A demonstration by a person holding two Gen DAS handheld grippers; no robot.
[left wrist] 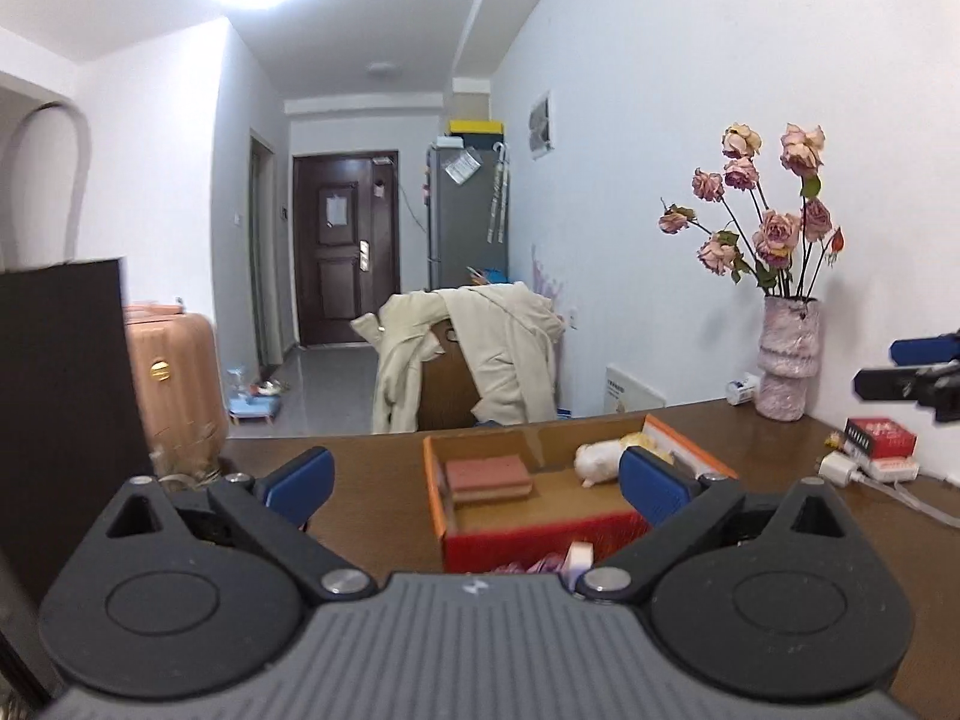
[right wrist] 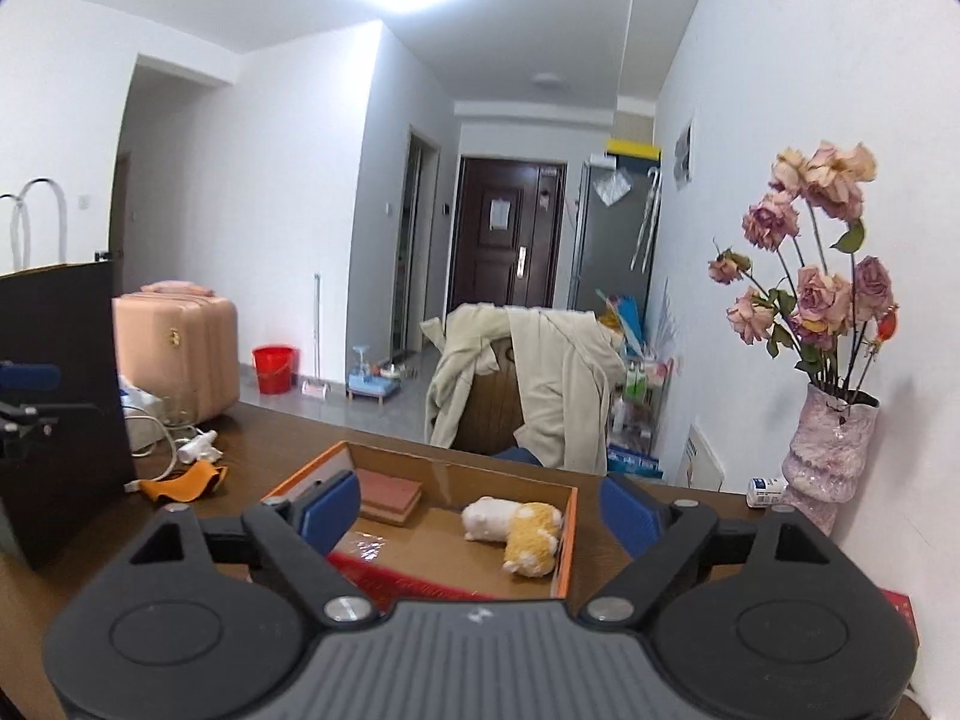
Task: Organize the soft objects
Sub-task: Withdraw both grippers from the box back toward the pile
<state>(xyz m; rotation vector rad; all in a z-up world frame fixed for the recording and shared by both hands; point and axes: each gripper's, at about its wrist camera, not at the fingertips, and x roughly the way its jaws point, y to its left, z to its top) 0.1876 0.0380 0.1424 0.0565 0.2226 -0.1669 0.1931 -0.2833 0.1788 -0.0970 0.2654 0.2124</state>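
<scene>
An open orange cardboard box [left wrist: 433, 492] [right wrist: 570, 534] stands on the brown table. Inside lie a flat pinkish-brown pad [left wrist: 489, 476] [right wrist: 390, 495] at the left and a white-and-yellow plush toy [left wrist: 600, 459] [right wrist: 516, 528] at the right. My left gripper [left wrist: 480, 483] hangs open just short of the box, nothing between its blue pads. My right gripper [right wrist: 480, 510] is open too, over the box's near edge and empty. Each gripper shows at the edge of the other's view: the right gripper [left wrist: 900, 366], the left gripper [right wrist: 27, 396]. Small pink and white items [left wrist: 558, 564] lie in front of the box, partly hidden.
A vase of dried roses [left wrist: 786, 360] [right wrist: 831, 456] stands at the wall on the right, with a red packet [left wrist: 879, 435] and a white charger [left wrist: 840, 468] nearby. A dark bag [right wrist: 60, 408] stands at the left beside an orange cloth [right wrist: 186, 480]. A coat-draped chair [left wrist: 480, 354] is behind the table.
</scene>
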